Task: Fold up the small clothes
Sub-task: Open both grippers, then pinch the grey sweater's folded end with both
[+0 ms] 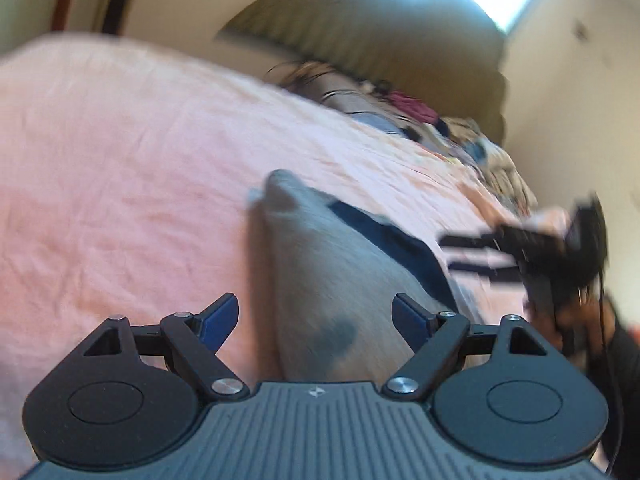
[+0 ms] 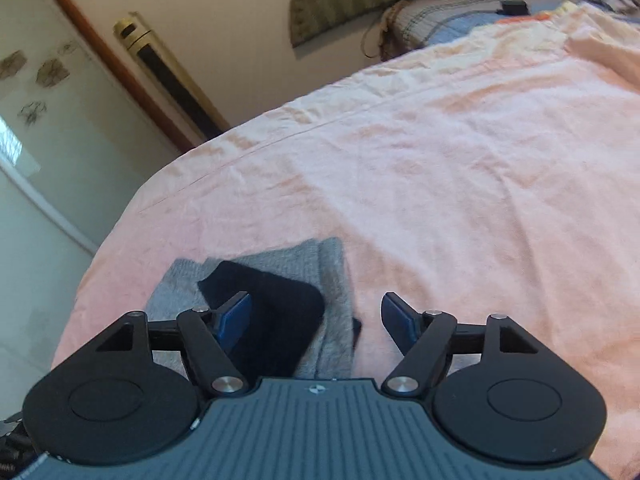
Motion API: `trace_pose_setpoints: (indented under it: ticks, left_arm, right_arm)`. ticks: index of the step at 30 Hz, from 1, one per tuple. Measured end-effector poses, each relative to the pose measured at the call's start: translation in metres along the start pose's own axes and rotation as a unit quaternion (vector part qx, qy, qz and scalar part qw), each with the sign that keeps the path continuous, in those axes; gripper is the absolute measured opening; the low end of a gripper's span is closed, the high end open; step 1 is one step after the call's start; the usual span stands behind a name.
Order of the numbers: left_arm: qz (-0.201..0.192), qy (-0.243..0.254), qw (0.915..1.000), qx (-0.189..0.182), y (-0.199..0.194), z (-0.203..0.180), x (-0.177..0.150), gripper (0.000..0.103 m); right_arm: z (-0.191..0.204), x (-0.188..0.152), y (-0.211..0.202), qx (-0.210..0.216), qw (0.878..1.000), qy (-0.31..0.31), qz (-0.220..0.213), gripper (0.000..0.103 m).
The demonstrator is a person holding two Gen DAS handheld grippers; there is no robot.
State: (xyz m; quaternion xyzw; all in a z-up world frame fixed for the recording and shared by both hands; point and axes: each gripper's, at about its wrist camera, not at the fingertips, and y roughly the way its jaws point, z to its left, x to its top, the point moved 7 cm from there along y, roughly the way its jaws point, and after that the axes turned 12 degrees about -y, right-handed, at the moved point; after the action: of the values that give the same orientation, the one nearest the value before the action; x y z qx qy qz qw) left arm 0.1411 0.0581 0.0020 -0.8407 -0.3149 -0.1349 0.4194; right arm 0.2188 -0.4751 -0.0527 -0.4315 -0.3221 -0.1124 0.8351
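Note:
A small grey garment (image 1: 324,276) with a dark navy part (image 1: 392,240) lies folded on the pink bedsheet (image 1: 120,168). My left gripper (image 1: 316,320) is open just above its near end, holding nothing. In the right wrist view the same grey garment (image 2: 332,280) lies with its dark part (image 2: 276,312) on top, near the bed's left edge. My right gripper (image 2: 316,320) is open over it and empty. The right gripper also shows blurred at the right of the left wrist view (image 1: 540,248).
A pile of mixed clothes (image 1: 440,128) lies along the far side of the bed by an olive headboard (image 1: 360,20). The bed's edge (image 2: 132,208) drops off to the left, toward a door frame (image 2: 120,68) and wall.

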Motion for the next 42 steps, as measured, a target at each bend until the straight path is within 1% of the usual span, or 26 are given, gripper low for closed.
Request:
trace_pose_setpoints:
  ticks: [4, 5, 6, 7, 10, 12, 13, 14, 15, 16, 17, 18, 19, 20, 22, 25, 26, 28, 30, 31, 32, 35, 37, 39, 41, 42]
  left_arm:
    - [0.041, -0.045, 0.9980, 0.017, 0.053, 0.011, 0.025, 0.084]
    - [0.051, -0.047, 0.9974, 0.017, 0.066, 0.009, 0.028, 0.073]
    - [0.052, -0.044, 0.9976, 0.010, 0.073, 0.004, 0.030, 0.060]
    - [0.058, -0.039, 0.9975, 0.002, 0.079, -0.002, 0.031, 0.034]
    - [0.014, 0.031, 0.9994, 0.011, 0.067, -0.029, 0.030, 0.029]
    - [-0.028, 0.109, 0.9935, 0.016, 0.060, -0.046, 0.022, 0.029]
    - [-0.033, 0.139, 0.9891, 0.038, 0.067, -0.046, 0.016, 0.029]
    - [-0.025, 0.162, 0.9842, 0.065, 0.078, -0.042, 0.009, 0.031]
    - [-0.039, 0.179, 0.9796, 0.081, 0.083, -0.037, 0.002, 0.033]
    - [-0.052, 0.177, 0.9797, 0.078, 0.078, -0.035, -0.001, 0.035]
    - [-0.055, 0.165, 0.9820, 0.075, 0.070, -0.033, -0.001, 0.036]
    - [-0.059, 0.154, 0.9838, 0.070, 0.060, -0.032, -0.001, 0.039]
    - [-0.063, 0.143, 0.9854, 0.068, 0.051, -0.031, -0.001, 0.046]
    - [-0.064, 0.130, 0.9872, 0.068, 0.039, -0.027, -0.003, 0.061]
    - [-0.045, 0.092, 0.9930, 0.059, 0.018, -0.012, -0.011, 0.075]
    - [0.024, 0.001, 0.9997, 0.005, -0.002, 0.017, -0.035, 0.075]
    - [0.045, -0.030, 0.9984, -0.017, -0.005, 0.024, -0.045, 0.075]
    - [0.047, -0.053, 0.9961, -0.053, -0.015, 0.027, -0.060, 0.074]
    - [0.071, -0.077, 0.9916, -0.077, -0.016, 0.025, -0.071, 0.062]
    - [0.099, -0.088, 0.9876, -0.084, -0.011, 0.024, -0.077, 0.027]
    - [0.115, -0.089, 0.9869, -0.069, -0.006, 0.025, -0.084, 0.017]
    - [0.096, -0.070, 0.9913, -0.056, -0.017, 0.015, -0.083, 0.014]
    - [0.082, -0.044, 0.9928, -0.075, -0.036, 0.003, -0.083, 0.014]
    - [0.092, -0.015, 0.9935, -0.066, -0.039, 0.001, -0.093, 0.015]
    - [0.110, -0.005, 0.9934, -0.032, -0.030, 0.014, -0.106, 0.022]
    - [0.111, -0.032, 0.9918, -0.055, -0.031, 0.021, -0.106, 0.025]
  right_arm:
    - [0.011, -0.006, 0.030, 0.015, 0.999, -0.003, 0.031, 0.073]
    - [0.017, -0.006, 0.035, 0.020, 0.999, -0.012, 0.028, 0.068]
    - [0.021, -0.007, 0.040, 0.026, 0.999, -0.020, 0.032, 0.058]
    - [0.025, -0.008, 0.044, 0.032, 0.998, -0.030, 0.045, 0.025]
    - [0.029, -0.003, 0.025, 0.033, 0.997, -0.063, 0.008, 0.024]
    - [0.017, -0.002, 0.010, 0.036, 0.998, -0.050, -0.025, 0.022]
    - [0.004, -0.006, 0.013, 0.022, 0.999, -0.036, -0.020, 0.019]
    - [-0.007, -0.014, 0.022, 0.011, 1.000, -0.025, -0.002, 0.018]
    - [-0.009, -0.018, 0.022, 0.024, 0.999, -0.013, -0.019, 0.019]
    - [-0.010, -0.020, 0.020, 0.029, 0.999, 0.002, -0.022, 0.021]
    - [-0.008, -0.021, 0.016, 0.036, 0.999, 0.018, -0.022, 0.037]
    - [-0.006, -0.023, 0.009, 0.044, 0.998, 0.026, -0.020, 0.045]
    - [-0.003, -0.027, 0.000, 0.051, 0.998, 0.027, -0.021, 0.063]
    - [0.001, -0.033, -0.011, 0.057, 0.998, 0.025, -0.025, 0.078]
    - [0.006, -0.053, -0.031, 0.086, 0.996, 0.031, -0.022, 0.086]
    - [0.020, -0.093, -0.045, 0.134, 0.990, 0.040, 0.015, 0.086]
    - [0.026, -0.107, -0.047, 0.144, 0.988, 0.039, 0.028, 0.086]
    - [0.039, -0.123, -0.055, 0.154, 0.988, 0.020, 0.021, 0.086]
    - [0.050, -0.131, -0.057, 0.154, 0.988, 0.003, 0.029, 0.079]
    - [0.053, -0.134, -0.054, 0.153, 0.987, -0.005, 0.045, 0.044]
    - [0.057, -0.137, -0.049, 0.147, 0.987, -0.022, 0.064, 0.024]
    - [0.064, -0.136, -0.061, 0.130, 0.989, -0.054, 0.049, 0.024]
    - [0.066, -0.132, -0.081, 0.139, 0.988, -0.064, 0.026, 0.023]
    - [0.058, -0.139, -0.088, 0.135, 0.989, -0.057, 0.029, 0.024]
    - [0.044, -0.152, -0.080, 0.115, 0.991, -0.033, 0.059, 0.035]
    - [0.040, -0.155, -0.083, 0.140, 0.989, -0.003, 0.050, 0.038]
